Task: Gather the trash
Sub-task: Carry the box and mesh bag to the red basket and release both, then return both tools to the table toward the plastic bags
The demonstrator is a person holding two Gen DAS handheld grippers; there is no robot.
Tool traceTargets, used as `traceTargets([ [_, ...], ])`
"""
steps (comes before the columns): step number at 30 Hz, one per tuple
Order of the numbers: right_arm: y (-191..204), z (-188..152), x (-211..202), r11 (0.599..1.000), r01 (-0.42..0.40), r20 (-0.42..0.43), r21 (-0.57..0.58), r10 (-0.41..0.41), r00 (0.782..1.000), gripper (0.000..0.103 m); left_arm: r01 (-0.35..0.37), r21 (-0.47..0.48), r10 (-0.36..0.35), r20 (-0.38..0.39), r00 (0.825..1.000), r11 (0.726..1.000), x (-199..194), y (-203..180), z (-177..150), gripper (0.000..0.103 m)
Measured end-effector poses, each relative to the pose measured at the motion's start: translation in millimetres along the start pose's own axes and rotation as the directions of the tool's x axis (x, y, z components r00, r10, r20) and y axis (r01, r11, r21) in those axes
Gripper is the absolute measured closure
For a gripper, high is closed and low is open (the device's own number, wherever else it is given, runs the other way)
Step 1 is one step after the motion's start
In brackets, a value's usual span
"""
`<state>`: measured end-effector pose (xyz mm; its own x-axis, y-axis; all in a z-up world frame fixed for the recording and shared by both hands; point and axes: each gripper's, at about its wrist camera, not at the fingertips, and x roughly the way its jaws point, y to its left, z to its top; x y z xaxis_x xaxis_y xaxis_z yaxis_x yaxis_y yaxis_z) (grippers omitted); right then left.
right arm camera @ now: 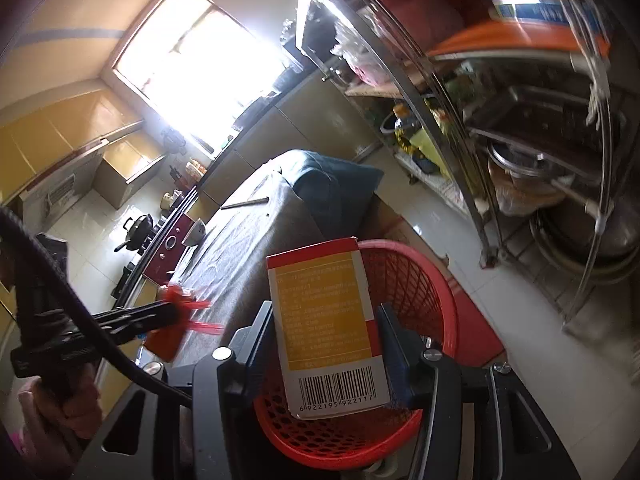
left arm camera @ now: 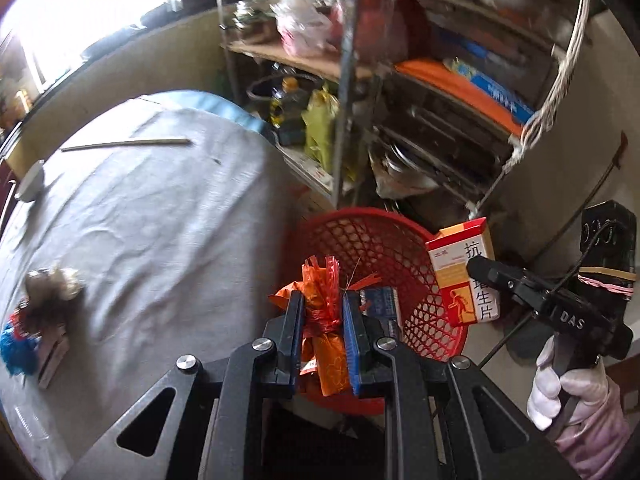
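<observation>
My left gripper [left arm camera: 324, 298] is shut on an orange wrapper [left arm camera: 328, 356] with a red cellophane fringe and hangs over the near rim of a red mesh basket [left arm camera: 384, 240]. My right gripper [right arm camera: 325, 312] is shut on a white, red and orange medicine box [right arm camera: 320, 276], barcode end toward the camera, above the same basket [right arm camera: 416, 280]. In the left wrist view that box [left arm camera: 460, 264] hangs at the basket's right rim, with the right gripper [left arm camera: 474, 268] in a white-gloved hand. The left gripper [right arm camera: 172, 306] shows at the left with the red fringe [right arm camera: 192, 306].
A table under a grey cloth [left arm camera: 160, 220] lies left of the basket, with a crumpled heap of scraps [left arm camera: 44, 304], a thin stick [left arm camera: 128, 143] and a bowl [left arm camera: 32, 182]. A steel shelf rack [left arm camera: 348, 80] full of kitchenware stands close behind. Something blue [left arm camera: 384, 304] lies beside the wrapper.
</observation>
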<state>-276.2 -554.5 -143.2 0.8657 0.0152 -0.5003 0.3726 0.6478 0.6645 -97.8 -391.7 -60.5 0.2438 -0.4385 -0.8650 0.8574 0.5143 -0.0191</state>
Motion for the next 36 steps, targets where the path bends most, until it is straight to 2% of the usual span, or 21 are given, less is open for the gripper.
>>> traceTargets([
  [4,-10.9,-4.9,11.6,0.999,-0.003,-0.046,0.052,0.006,0.999,0.046,0.008,0.009,-0.008,-0.077,0.997,1.0,27.2,-7.5,1.2,0.077],
  [6,-18.3,-7.3,15.6,0.996,-0.004,-0.056,0.086,0.009,0.998,0.041,0.007,0.017,-0.006,-0.095,0.995,1.0,31.4,-7.6,-2.5,0.055],
  [8,-24.8,-7.9,19.6,0.992,-0.001,-0.067,0.122,0.009,0.998,0.038,0.009,0.019,-0.007,-0.088,0.996,1.0,27.9,-5.0,-8.3,0.043],
  [11,-27.9,-6.1,25.8,0.987,-0.013,-0.064,0.16,0.023,0.998,0.038,-0.009,0.023,0.01,-0.07,0.997,1.0,13.2,4.3,-23.5,0.043],
  [14,-18.8,-0.2,32.7,0.989,-0.017,-0.073,0.148,0.028,0.997,0.038,-0.035,-0.002,0.034,-0.04,0.999,0.999,-13.2,27.6,-47.0,0.043],
  [18,10.3,11.2,38.0,0.995,-0.032,-0.076,0.09,0.039,0.996,0.038,-0.091,-0.095,0.093,0.01,0.996,0.991,-51.3,69.4,-84.4,0.04],
  [21,35.9,17.5,40.4,0.999,-0.039,-0.076,0.033,0.041,0.996,0.038,-0.164,-0.164,0.174,0.051,0.983,0.973,-76.6,97.5,-108.4,0.039],
  [23,53.7,21.6,44.3,0.999,-0.046,-0.081,0.007,0.046,0.996,0.038,-0.229,-0.216,0.251,0.081,0.965,0.949,-98.4,118.6,-126.2,0.039],
  [27,93.4,25.0,55.8,0.997,-0.054,-0.104,-0.054,0.048,0.993,0.038,-0.305,-0.305,0.353,0.113,0.929,0.902,-136.1,157.1,-158.1,0.036],
  [30,125.9,24.1,64.2,0.991,-0.056,-0.131,-0.118,0.04,0.991,0.038,-0.336,-0.365,0.4,0.114,0.909,0.868,-156.4,182.2,-183.6,0.035],
  [36,186.9,21.2,86.0,0.979,-0.089,-0.163,-0.181,0.059,0.985,0.038,-0.347,-0.468,0.448,0.121,0.886,0.813,-182.8,229.9,-216.3,0.035],
])
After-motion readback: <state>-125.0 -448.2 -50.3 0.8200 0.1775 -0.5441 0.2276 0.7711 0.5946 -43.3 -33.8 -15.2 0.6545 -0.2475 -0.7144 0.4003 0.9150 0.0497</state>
